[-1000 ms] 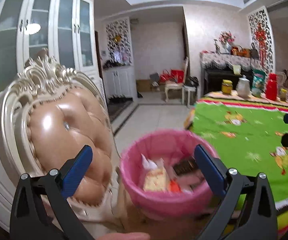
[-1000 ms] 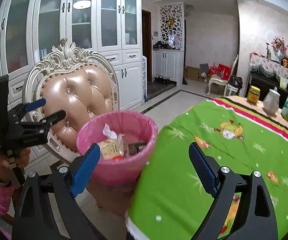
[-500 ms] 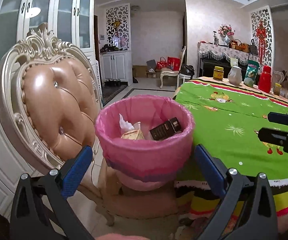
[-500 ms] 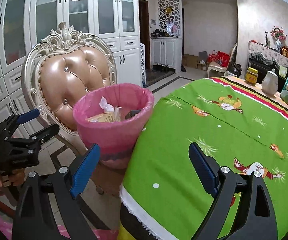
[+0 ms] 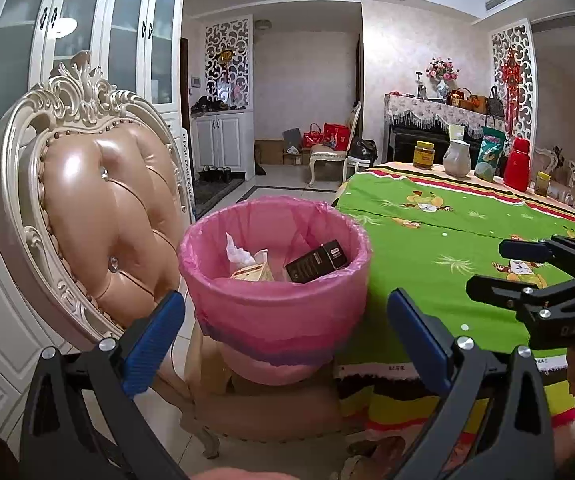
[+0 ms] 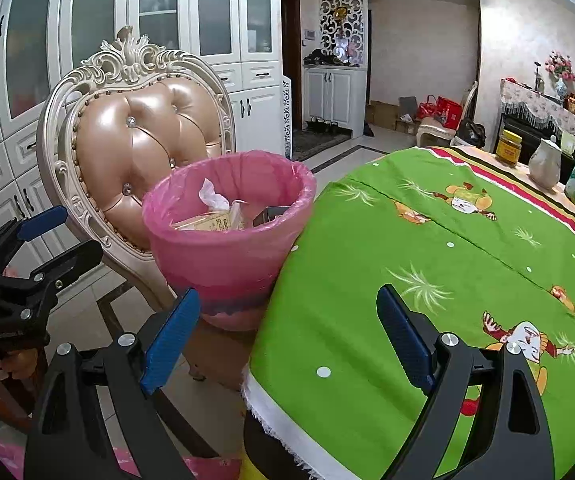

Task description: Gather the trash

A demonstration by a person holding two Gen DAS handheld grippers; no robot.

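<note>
On the chair seat [image 5: 271, 408], the pink bin [image 5: 275, 292] sits ahead of both empty, spread grippers [image 5: 283, 340] [image 6: 287, 340].

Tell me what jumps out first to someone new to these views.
The pink-lined trash bin on the chair seat dominates, holding a black box and crumpled paper. Behind it rises the ornate tufted chair back; to its right lies the bright green cartoon tablecloth. Both the left gripper and right gripper are open and hold nothing.

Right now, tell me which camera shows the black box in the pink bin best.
The left wrist view. The black box leans on the inner wall of the pink bin, its whole top face exposed. In the right wrist view the bin's rim hides all but one corner.
</note>
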